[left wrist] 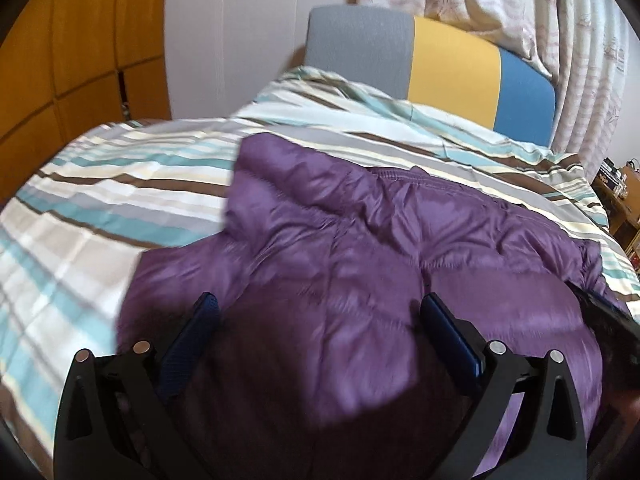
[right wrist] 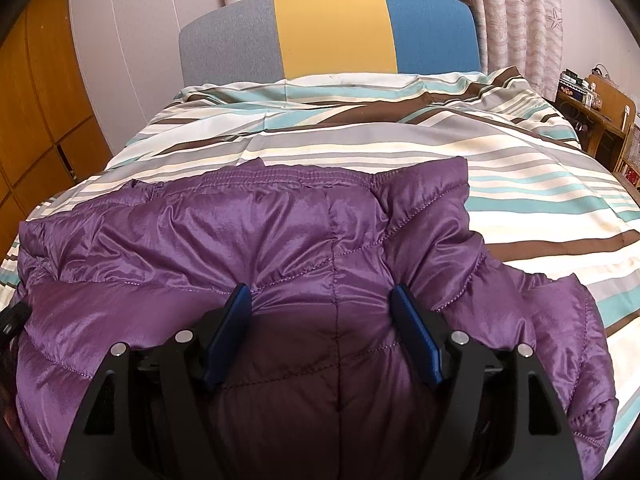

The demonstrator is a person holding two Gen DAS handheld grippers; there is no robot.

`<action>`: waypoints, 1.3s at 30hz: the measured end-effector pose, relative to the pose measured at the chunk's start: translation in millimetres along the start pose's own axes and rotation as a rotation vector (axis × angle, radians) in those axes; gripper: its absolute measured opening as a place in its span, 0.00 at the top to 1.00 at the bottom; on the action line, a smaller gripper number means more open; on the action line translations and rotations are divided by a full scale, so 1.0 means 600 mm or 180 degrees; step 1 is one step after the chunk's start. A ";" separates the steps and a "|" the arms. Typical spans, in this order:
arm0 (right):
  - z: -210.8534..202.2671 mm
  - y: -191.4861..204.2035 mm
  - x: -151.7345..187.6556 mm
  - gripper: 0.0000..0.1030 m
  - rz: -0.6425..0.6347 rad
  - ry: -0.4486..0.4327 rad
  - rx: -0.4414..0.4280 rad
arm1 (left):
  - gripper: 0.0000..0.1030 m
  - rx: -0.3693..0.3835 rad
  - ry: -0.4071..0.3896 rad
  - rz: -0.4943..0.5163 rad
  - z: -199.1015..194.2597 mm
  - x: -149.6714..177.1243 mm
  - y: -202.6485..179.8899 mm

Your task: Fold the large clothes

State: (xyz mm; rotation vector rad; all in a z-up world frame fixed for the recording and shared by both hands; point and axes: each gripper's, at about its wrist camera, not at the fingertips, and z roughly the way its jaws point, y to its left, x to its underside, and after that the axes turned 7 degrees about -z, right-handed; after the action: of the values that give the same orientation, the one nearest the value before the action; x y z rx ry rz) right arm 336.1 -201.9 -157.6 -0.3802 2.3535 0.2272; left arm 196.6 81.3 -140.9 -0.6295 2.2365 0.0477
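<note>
A purple quilted puffer jacket (left wrist: pixel 360 248) (right wrist: pixel 248 232) lies spread over the striped bedcover (left wrist: pixel 100 184) (right wrist: pixel 520 184). Its elastic hem runs across the far side, and one flap is folded over at the right in the right wrist view. My left gripper (left wrist: pixel 319 304) hovers open over the jacket's near part with its blue pads (left wrist: pixel 200 332) wide apart; this view is motion-blurred. My right gripper (right wrist: pixel 321 293) is open too, its fingertips set down on the jacket with a puffy panel and seam bulging between the pads (right wrist: pixel 230 332). Neither pinches the fabric.
A grey, yellow and blue headboard (right wrist: pixel 332 32) stands at the far end of the bed, with patterned curtains (right wrist: pixel 516 20) behind it. Wooden wardrobe doors (left wrist: pixel 72 52) line the left side. A cluttered wooden desk (right wrist: pixel 588 108) stands to the right of the bed.
</note>
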 end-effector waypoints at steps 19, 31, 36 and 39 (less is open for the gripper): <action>-0.054 -0.010 0.012 0.25 0.0104 -0.0299 -0.0141 | 0.03 0.0652 0.0417 -0.0889 -0.114 0.142 0.101; -0.189 0.069 0.076 0.52 -0.0243 -0.0395 -0.0884 | 0.06 0.1272 0.0388 -0.1839 -0.085 0.116 0.150; -0.209 0.129 0.113 0.71 -0.0629 -0.0332 -0.0995 | 0.13 0.1286 0.0303 -0.1564 -0.096 0.130 0.132; -0.200 0.143 0.138 0.73 -0.0759 -0.0287 -0.0885 | 0.20 0.1281 0.0230 -0.1543 -0.098 0.138 0.139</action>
State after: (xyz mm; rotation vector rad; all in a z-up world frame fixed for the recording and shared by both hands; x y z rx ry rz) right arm 173.2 -170.9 -124.2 -0.7629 2.1678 0.4489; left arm 71.4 105.7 -173.5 -0.9327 2.0180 -0.6588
